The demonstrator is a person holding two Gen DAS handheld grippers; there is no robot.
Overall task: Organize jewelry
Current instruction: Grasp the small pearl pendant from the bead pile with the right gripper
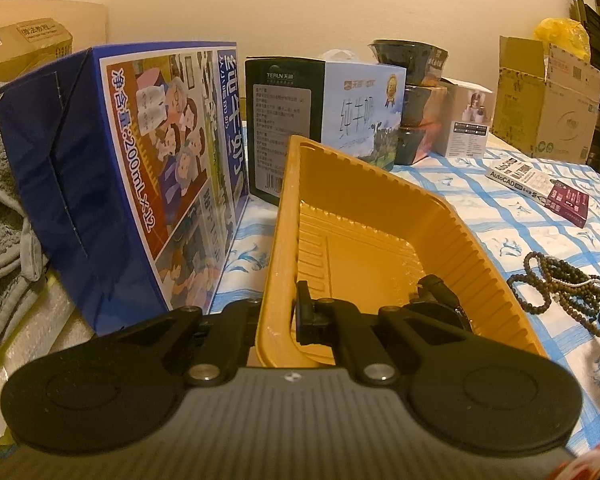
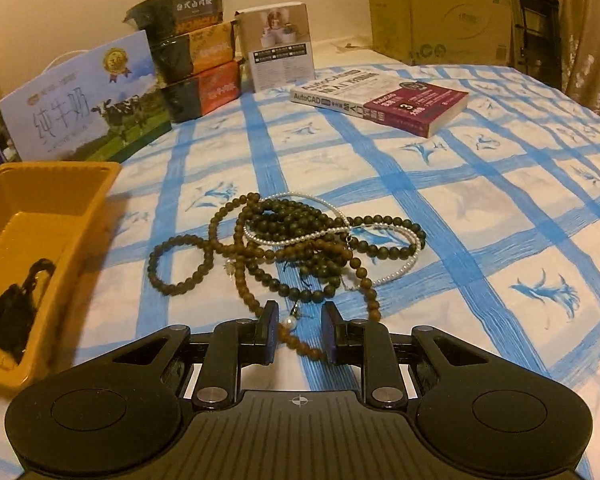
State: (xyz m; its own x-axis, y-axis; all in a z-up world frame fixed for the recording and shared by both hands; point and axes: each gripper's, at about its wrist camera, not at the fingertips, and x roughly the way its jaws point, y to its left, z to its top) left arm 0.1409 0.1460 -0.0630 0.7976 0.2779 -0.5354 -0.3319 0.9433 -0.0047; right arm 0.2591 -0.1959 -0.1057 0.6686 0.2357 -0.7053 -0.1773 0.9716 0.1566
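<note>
Blue-checked cloth (image 2: 440,208), left jaws clamped on yellow tray (image 1: 380,216), right jaws apart, beads (image 2: 292,240)

1. Home, prob. a bedroom/spare room used for storage; lived-in, not a shop or lab.
2. Work surface is a soft blue-and-white checked sheet (image 2: 440,208) w/ printed motifs, looks like bedding on a mattress.
3. Folded grey towel (image 1: 0,216) lies at the left edge.
4. Household groceries along the plain cream wall: blue milk carton box (image 1: 140,168), 2nd milk box (image 2: 84,112), stacked instant noodle bowls (image 2: 192,56).
5. AutoCAD book (image 2: 380,100) lies on the sheet.
6. Cardboard boxes (image 2: 440,12) piled at the back, yellow plastic bag (image 1: 560,36) on top.
</note>
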